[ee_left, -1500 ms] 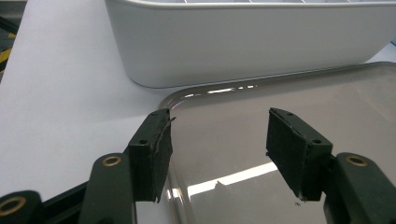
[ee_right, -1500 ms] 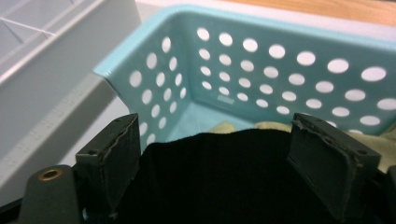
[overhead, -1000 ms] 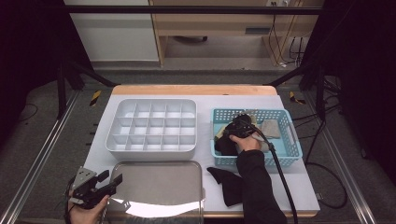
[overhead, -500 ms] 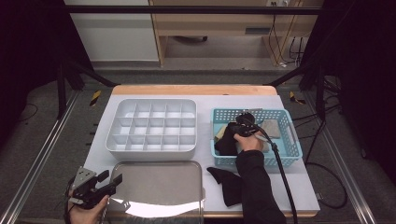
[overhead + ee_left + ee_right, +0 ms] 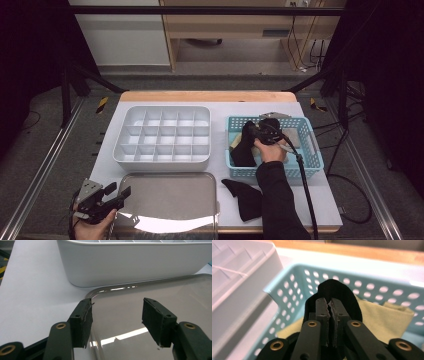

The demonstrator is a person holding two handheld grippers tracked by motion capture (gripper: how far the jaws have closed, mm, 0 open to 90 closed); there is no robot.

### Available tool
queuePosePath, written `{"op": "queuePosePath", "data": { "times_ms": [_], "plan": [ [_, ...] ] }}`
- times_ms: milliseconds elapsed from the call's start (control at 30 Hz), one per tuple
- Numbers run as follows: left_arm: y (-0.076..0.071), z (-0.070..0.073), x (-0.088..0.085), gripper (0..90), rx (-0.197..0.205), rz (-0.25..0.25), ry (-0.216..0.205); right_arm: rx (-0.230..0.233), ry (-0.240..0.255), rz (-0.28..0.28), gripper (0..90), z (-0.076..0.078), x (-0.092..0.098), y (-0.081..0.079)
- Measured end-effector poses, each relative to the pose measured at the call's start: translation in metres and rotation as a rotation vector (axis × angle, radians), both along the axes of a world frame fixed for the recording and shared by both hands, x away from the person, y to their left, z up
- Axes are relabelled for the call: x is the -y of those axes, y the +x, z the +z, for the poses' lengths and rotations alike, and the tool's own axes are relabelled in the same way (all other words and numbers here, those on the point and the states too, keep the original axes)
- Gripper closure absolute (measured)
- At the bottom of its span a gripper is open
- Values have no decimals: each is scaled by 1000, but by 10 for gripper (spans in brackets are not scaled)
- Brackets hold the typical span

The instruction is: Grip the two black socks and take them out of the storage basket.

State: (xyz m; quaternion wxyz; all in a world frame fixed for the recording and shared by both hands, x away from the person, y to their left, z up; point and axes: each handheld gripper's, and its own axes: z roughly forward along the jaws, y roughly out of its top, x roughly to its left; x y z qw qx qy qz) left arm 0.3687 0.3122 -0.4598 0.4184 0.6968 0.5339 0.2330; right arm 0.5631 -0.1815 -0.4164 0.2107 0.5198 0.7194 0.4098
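**Right tongs clamp a black sock in the basket**

Over the pale blue perforated plastic basket [image 5: 312, 150] near the bench's right edge, the right gripper [image 5: 257, 131] has just been closing, and its jaws are now pinched together on a fold of a black fabric sock [image 5: 332, 288]. A second ago the gripper sat lower among the cloth; now the sock hangs from it, draping down the basket's left wall [image 5: 243, 150], while a pale yellow-green cloth [image 5: 384, 315] stays behind on the basket floor. That looks like a secured pick, with the lift out of the basket under way.

A second black sock [image 5: 245, 197] lies flat on the bench near its front edge, just right of the shiny rectangular metal tray [image 5: 170, 200]. The left gripper [image 5: 117, 192] waits at the tray's front left corner, jaws apart and empty. The white plastic divided organiser box [image 5: 162, 135] sits behind the tray, its compartments unfilled as far as I can tell.
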Motion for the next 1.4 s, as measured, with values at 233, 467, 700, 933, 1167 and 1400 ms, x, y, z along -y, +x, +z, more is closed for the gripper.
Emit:
{"op": "queuePosePath", "data": {
  "times_ms": [233,467,700,933,1167,1400],
  "plan": [
    [0,0,0,402,0,1,0,73,65,19,860,20,11,-13],
    [0,0,1,402,-4,0,3,138,99,22,860,34,26,-29],
    [0,0,2,402,-4,-1,4,189,143,40,859,47,35,-43],
    [1,-1,3,403,-8,-3,9,170,122,37,858,44,38,-40],
    [1,-1,3,402,-8,-6,11,114,37,6,854,25,34,-22],
    [1,-1,1,402,-8,-2,5,-24,-70,-52,833,-13,36,1]
  ]
}}
